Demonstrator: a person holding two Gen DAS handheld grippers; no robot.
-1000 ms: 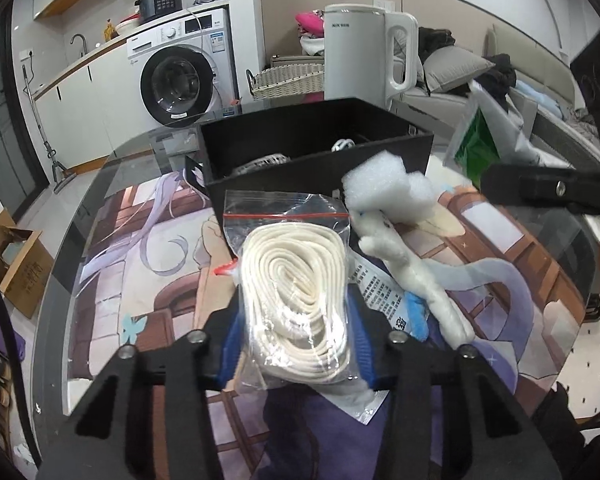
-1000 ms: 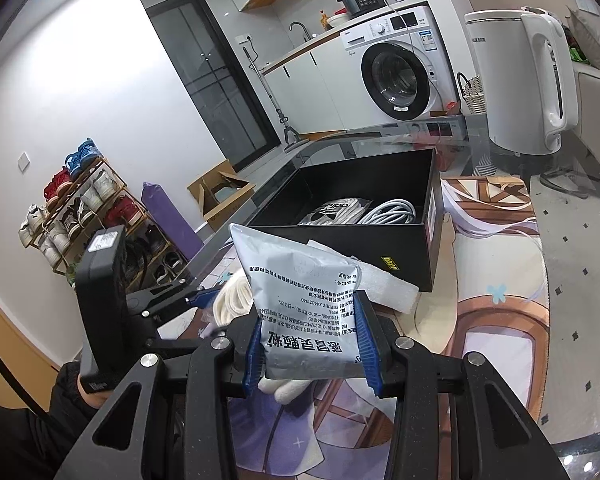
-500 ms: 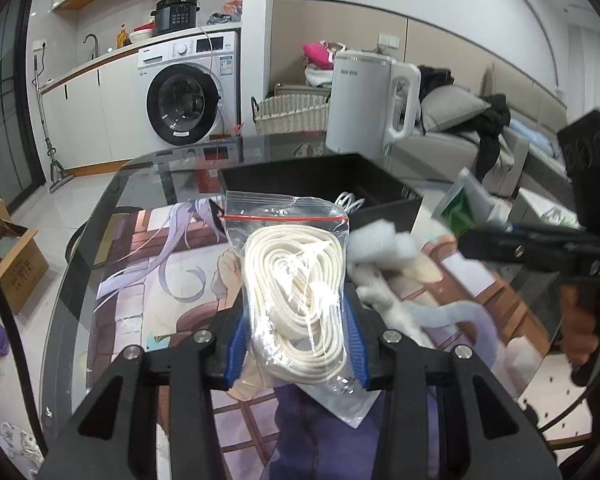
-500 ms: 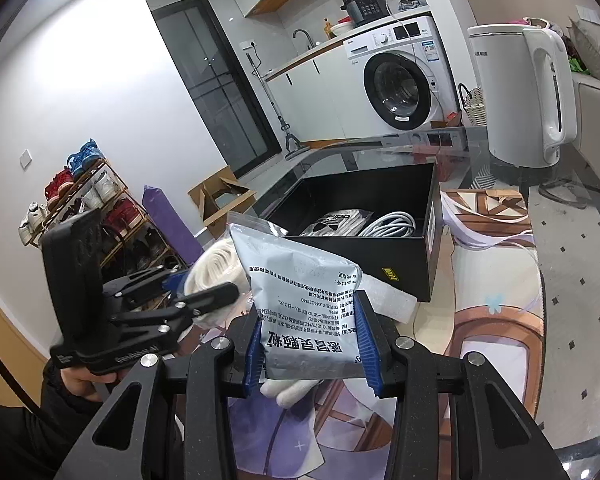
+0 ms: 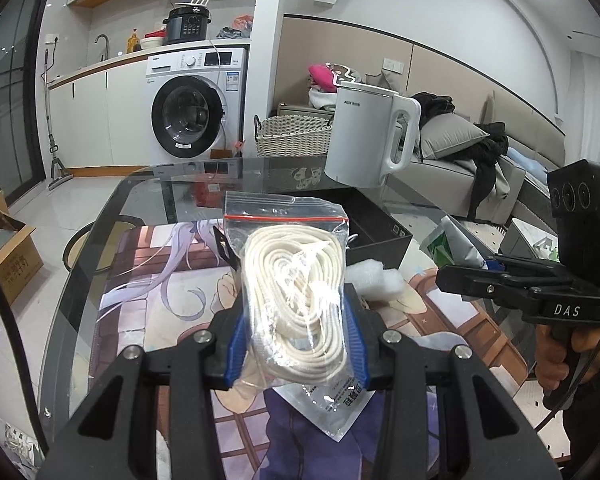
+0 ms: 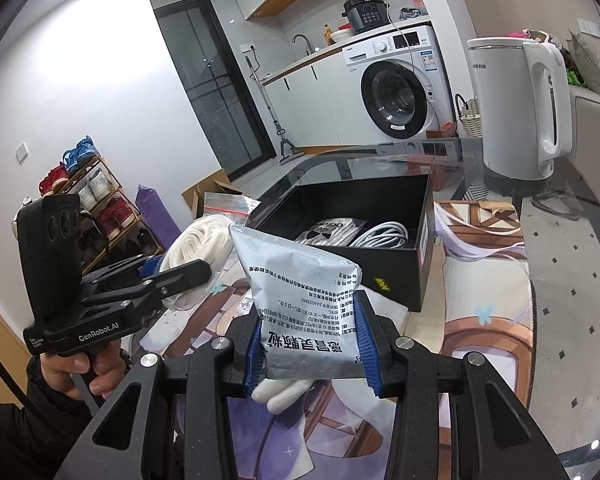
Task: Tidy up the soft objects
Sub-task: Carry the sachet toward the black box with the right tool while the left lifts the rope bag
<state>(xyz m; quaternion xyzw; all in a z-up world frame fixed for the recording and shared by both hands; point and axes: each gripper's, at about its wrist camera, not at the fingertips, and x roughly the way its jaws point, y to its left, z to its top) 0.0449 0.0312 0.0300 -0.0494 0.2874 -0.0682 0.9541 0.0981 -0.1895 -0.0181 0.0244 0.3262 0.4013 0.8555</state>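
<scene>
My left gripper (image 5: 296, 344) is clamped on the zip bag of white cord (image 5: 296, 284). Since a second ago I have lifted it clear of the mat; the black box (image 6: 384, 240) now sits lower in that view. My right gripper (image 6: 310, 350) is clamped on the grey packet (image 6: 300, 280), unmoved, just short of the box. Both loads look ready to go in beside the cables (image 6: 384, 236).
</scene>
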